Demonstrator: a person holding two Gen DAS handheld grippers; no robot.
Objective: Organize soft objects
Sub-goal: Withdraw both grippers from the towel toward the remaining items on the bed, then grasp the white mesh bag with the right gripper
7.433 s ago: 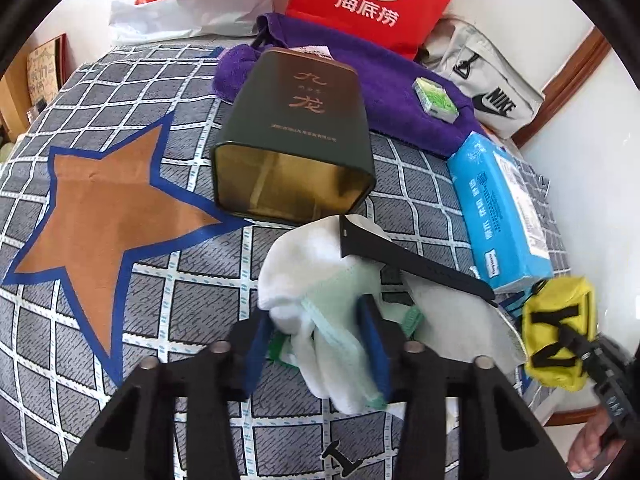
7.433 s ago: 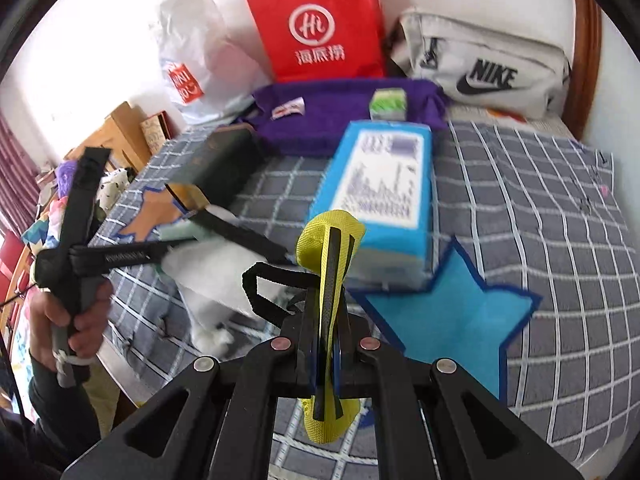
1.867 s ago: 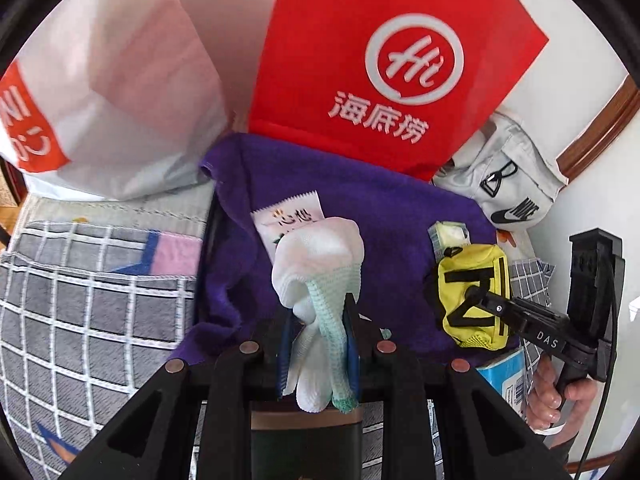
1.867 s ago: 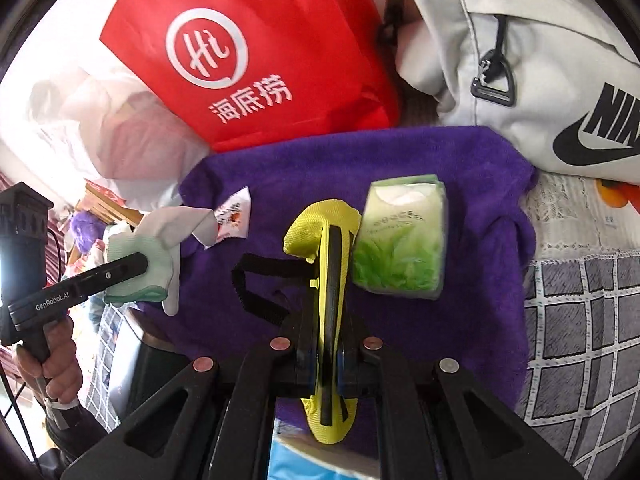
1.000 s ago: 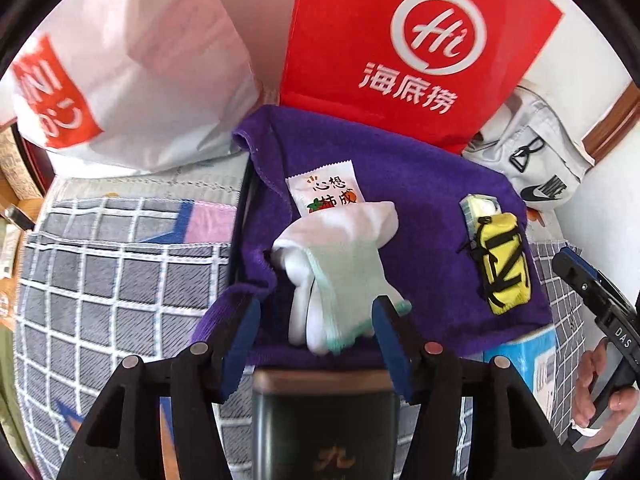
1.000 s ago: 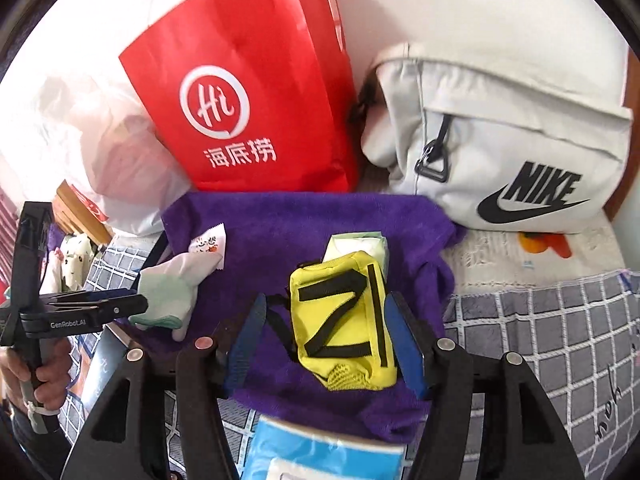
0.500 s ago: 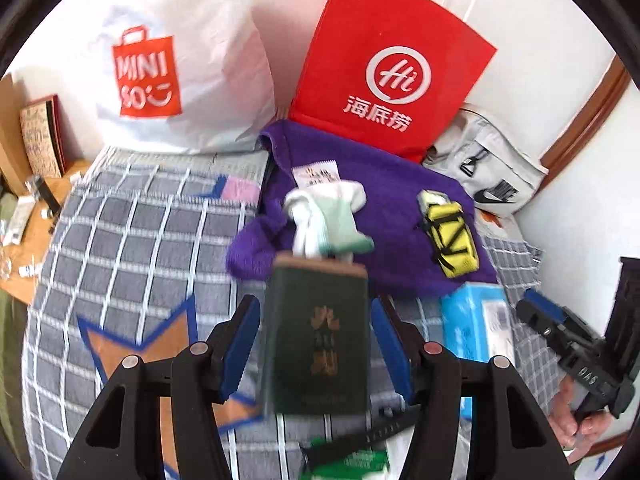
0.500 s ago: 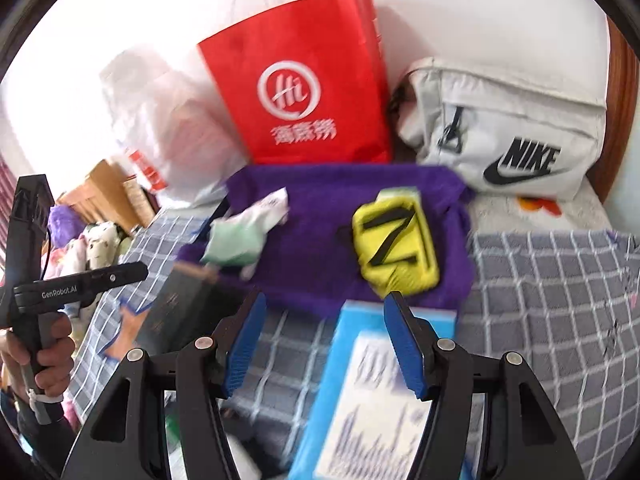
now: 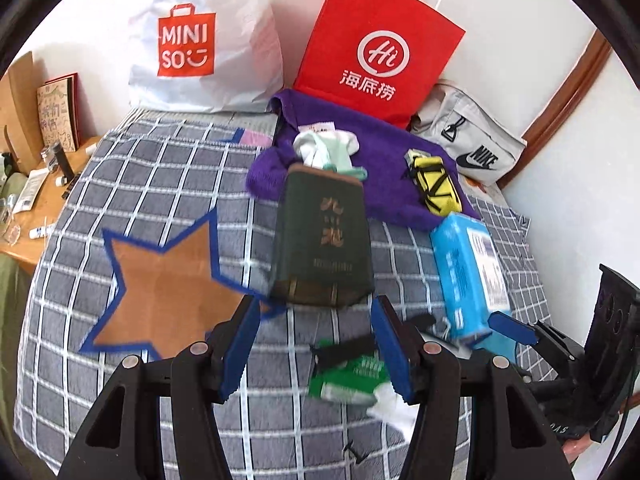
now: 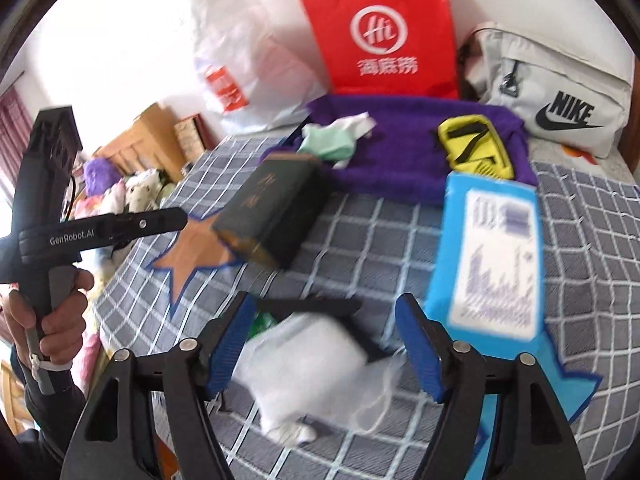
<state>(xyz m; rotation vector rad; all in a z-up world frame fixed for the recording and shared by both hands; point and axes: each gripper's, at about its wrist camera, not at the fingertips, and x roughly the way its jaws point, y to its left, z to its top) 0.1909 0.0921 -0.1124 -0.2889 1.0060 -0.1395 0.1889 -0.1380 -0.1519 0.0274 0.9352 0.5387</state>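
Both tools hover over a bed with a grey checked cover (image 9: 160, 184); the left hand-held gripper (image 9: 316, 346) is released, its blue pads spread with nothing pressed between them, only the cover and a blurred green-and-white packet (image 9: 348, 376) lying below; the right hand-held gripper (image 10: 324, 348) is likewise released, and its jaws have just been opening wider, with a blurred white mesh pouch (image 10: 308, 364) lying on the cover beneath the gap, not gripped; the soft things sit at the far end of the bed on a purple towel (image 9: 380, 152): the white and mint socks (image 9: 328, 150) lie bunched at its left part, just behind the upper end of a dark green box (image 9: 322, 236) that lies flat on the cover, and the yellow pouch (image 9: 434, 186) with black straps lies on the towel's right part, close to the top of a blue tissue pack (image 9: 466, 276); behind the towel a red paper bag (image 9: 376, 48), a white shopping bag (image 9: 204, 40) and a grey sling bag (image 9: 468, 144) lean at the wall; in the right wrist view a hand (image 10: 52, 316) clasps the left tool's handle at the bed's left edge
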